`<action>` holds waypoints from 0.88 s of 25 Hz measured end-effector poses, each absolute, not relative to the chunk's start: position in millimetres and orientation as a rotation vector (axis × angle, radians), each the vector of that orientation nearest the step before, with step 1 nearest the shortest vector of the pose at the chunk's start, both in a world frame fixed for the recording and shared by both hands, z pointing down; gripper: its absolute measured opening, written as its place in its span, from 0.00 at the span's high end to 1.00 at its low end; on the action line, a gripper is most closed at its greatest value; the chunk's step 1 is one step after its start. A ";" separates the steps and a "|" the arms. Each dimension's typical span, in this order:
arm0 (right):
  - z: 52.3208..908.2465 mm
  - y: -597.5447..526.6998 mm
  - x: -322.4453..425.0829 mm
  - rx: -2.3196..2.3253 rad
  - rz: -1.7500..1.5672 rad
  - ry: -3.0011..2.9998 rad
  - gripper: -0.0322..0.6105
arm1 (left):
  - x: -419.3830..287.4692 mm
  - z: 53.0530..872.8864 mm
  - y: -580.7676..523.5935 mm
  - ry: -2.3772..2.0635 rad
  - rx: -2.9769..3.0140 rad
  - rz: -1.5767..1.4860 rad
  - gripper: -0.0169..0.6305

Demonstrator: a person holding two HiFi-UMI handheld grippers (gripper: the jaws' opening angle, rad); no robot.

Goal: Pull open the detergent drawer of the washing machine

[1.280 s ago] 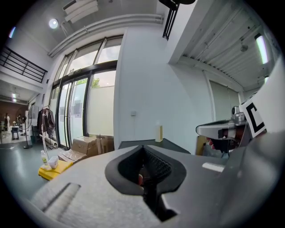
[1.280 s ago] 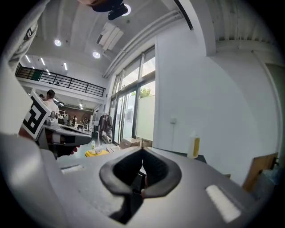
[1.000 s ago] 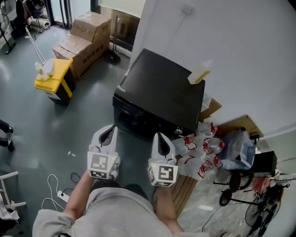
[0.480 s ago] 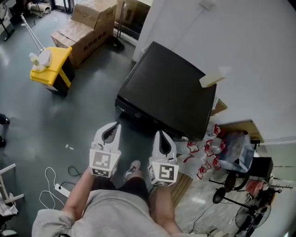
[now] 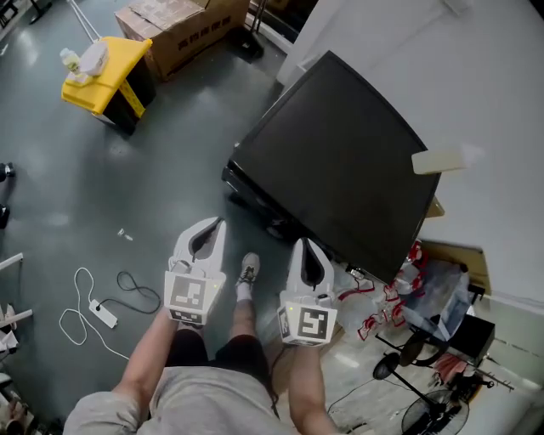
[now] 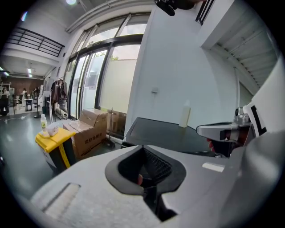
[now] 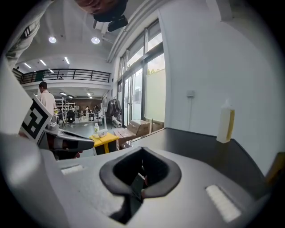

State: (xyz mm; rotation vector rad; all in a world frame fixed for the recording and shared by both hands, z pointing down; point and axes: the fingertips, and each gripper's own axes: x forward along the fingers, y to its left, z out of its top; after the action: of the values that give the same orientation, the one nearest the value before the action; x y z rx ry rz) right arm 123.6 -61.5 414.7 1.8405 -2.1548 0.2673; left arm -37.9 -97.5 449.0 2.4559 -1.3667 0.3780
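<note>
The black washing machine (image 5: 340,161) stands against the white wall, and I see it from above. Its front face (image 5: 253,197) is a thin, foreshortened strip, so no detergent drawer can be made out on it. A pale bottle (image 5: 442,160) lies near the machine's far right corner. My left gripper (image 5: 218,223) is shut and empty, a little short of the machine's front left corner. My right gripper (image 5: 304,245) is also shut and empty, close to the front edge further right. The machine's top (image 6: 169,131) and the bottle (image 7: 225,121) show ahead in both gripper views.
A yellow bin (image 5: 106,72) and cardboard boxes (image 5: 178,21) stand on the grey floor to the left. A white power strip with a cable (image 5: 102,314) lies at the lower left. Bags with red print (image 5: 399,289) and a fan (image 5: 408,365) crowd the machine's right side.
Both grippers have sunk and come nearer to the machine's front edge. The machine fills more of the head view. A shoe and legs now show between the grippers.
</note>
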 end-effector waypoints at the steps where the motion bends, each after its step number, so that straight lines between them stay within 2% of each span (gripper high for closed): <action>1: 420.7 -64.1 123.8 1.827 0.269 -2.161 0.94 | -38.1 456.4 -99.2 -1.378 2.440 0.378 0.96; 8: 453.1 -72.9 126.1 1.740 0.313 -2.203 0.94 | -27.6 496.4 -101.3 -1.397 2.352 0.339 0.96; 20: 475.8 -75.1 133.7 1.675 0.317 -2.234 0.94 | -4.5 554.8 -122.8 -1.284 2.046 -0.042 0.96; 22: 479.3 -74.9 134.8 1.657 0.324 -2.239 0.94 | -2.7 565.0 -126.1 -1.229 1.956 -0.168 0.92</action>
State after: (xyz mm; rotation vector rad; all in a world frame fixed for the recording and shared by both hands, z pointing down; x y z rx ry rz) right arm 134.8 -74.9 479.3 1.6567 -2.2391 0.3244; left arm -2.7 -126.1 565.0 1.9560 -1.2286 -0.1683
